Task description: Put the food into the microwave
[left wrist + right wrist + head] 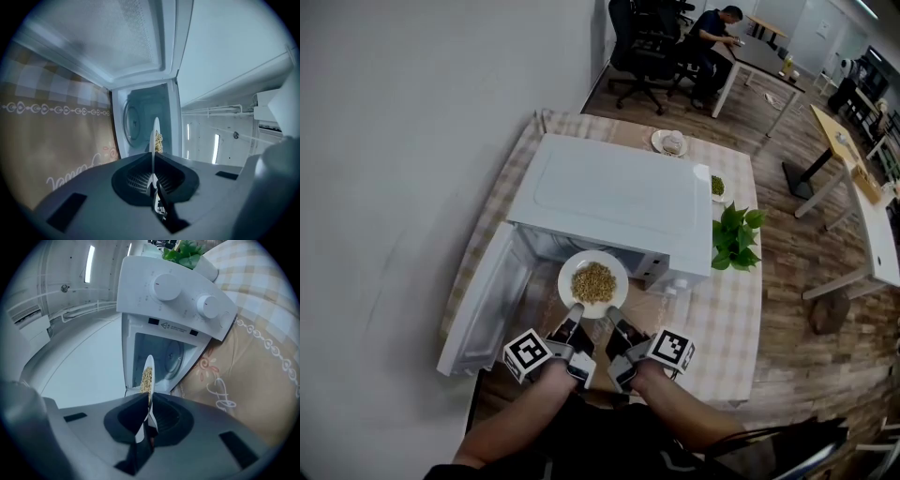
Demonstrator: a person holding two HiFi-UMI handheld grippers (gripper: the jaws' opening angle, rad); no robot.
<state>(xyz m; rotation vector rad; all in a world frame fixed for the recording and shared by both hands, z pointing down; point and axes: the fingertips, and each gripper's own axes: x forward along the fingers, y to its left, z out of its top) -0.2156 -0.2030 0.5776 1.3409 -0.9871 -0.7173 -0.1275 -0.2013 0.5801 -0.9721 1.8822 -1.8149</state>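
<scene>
A white plate (592,282) heaped with brown grain-like food (593,281) hangs just in front of the open mouth of the white microwave (614,192). My left gripper (575,314) is shut on the plate's near rim at the left. My right gripper (612,317) is shut on the same rim a little to the right. In the left gripper view the plate (155,133) shows edge-on between the jaws of the left gripper (153,176), with the cavity (138,122) behind. In the right gripper view the plate (149,371) stands edge-on in the right gripper (149,411), below the knob panel (183,291).
The microwave door (487,300) hangs open to the left over the checked tablecloth (731,309). A green plant (736,234) stands right of the microwave, a clear container (675,298) near my right gripper. A small dish (670,142) lies behind. A person sits at a far desk.
</scene>
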